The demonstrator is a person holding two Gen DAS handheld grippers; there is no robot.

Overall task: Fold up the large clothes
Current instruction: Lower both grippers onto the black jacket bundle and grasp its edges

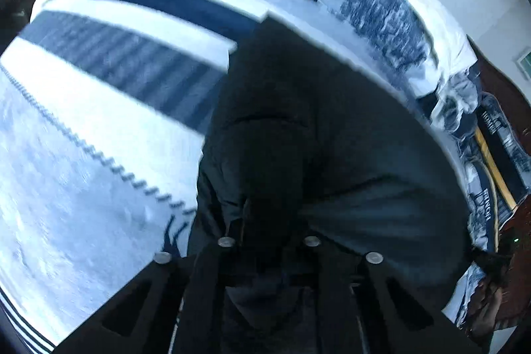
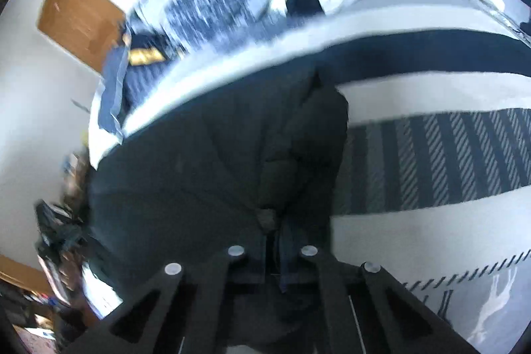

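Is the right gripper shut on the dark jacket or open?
Shut on the dark jacket: the right gripper has fabric bunched between its closed fingers.

We see the left gripper (image 1: 265,221) tipped steeply downward, jaws nearly together, pinching dark fabric of the jacket (image 1: 332,138). The right gripper (image 2: 273,221) is also angled down, jaws closed tight on a fold of the same jacket.
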